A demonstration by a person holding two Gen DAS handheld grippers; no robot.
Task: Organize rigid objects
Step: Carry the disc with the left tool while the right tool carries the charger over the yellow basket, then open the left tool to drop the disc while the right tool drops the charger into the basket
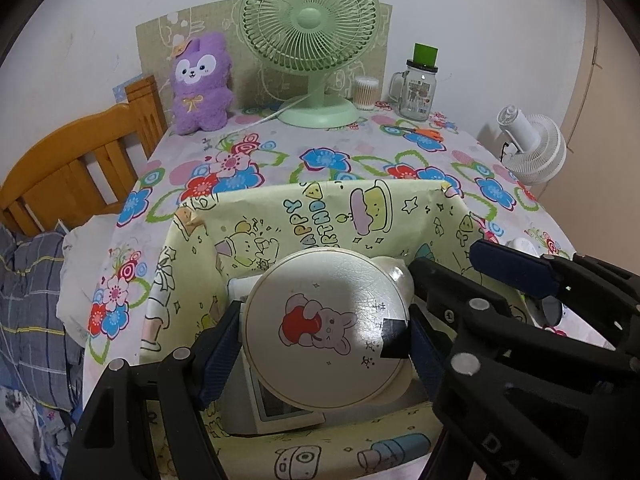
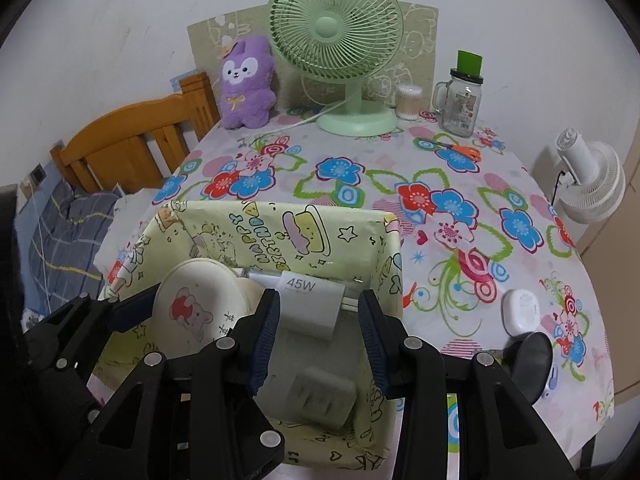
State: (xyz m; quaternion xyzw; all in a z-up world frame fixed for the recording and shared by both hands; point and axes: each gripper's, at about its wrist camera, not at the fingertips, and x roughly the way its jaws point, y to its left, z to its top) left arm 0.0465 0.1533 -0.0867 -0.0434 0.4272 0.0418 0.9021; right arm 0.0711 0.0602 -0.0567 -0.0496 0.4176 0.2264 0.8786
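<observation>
Item one: a cream round disc-shaped piece with a gilt rim and a printed bunny hugging a red heart (image 1: 320, 328). Your left gripper (image 1: 320, 346) has it clamped edge to edge. Its blue pads (image 1: 218, 344) press on opposite sides of the rim, which is why the jaws stand wide. It hangs face up over the yellow paper-covered box printed with birthday cartoons (image 1: 280, 216), just above a white device with a small grey display (image 1: 280, 406) already lying inside. Item two: a white rectangular 45W plug-in charger (image 2: 308, 320). Your right gripper (image 2: 319, 304) appears to pinch it lengthwise, one pad on the body and the other against the prongs, so the jaws sit narrow. It is tilted above the box floor, where a second white plug block (image 2: 320, 400) rests. Both hands are angled down into the same box, which looks like the collecting point for the hard goods. Lower each piece onto a bare patch rather than onto what is stored there. Still outside: a white rounded case (image 2: 520, 310) on the floral plastic tablecloth (image 2: 400, 168), well to the right of the box.
</observation>
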